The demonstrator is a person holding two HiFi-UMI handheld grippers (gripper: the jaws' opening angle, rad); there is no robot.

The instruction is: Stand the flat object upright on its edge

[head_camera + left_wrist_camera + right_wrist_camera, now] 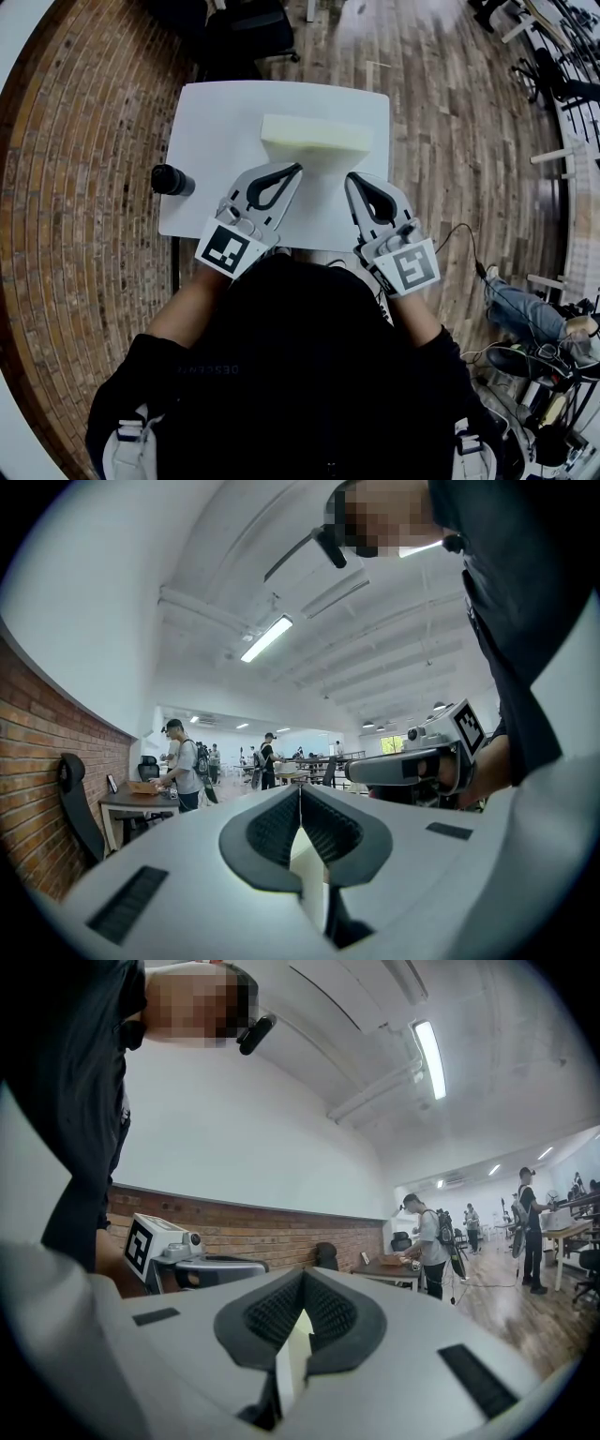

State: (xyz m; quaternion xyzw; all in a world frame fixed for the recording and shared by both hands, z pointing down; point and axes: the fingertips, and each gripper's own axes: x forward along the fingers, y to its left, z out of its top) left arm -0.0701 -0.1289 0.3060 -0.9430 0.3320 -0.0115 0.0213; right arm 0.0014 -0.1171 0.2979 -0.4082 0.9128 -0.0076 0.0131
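Note:
A pale yellow foam slab (316, 134) rests on the white table (206, 141), its long side running across the table. My left gripper (297, 169) is shut and empty, its tips just in front of the slab's near side, left of the middle. My right gripper (351, 177) is also shut and empty, its tips near the slab's near right corner. I cannot tell whether either one touches the slab. In the left gripper view the ribbed pads (323, 829) meet at the tip. The right gripper view shows its pads (328, 1312) closed the same way.
A black cylinder (172, 180) sits at the table's left edge. Brick floor lies to the left, wood floor to the right. A black chair (246, 33) stands beyond the table's far edge. Cables and gear (539, 361) lie on the floor at lower right. People stand at distant desks (183, 771).

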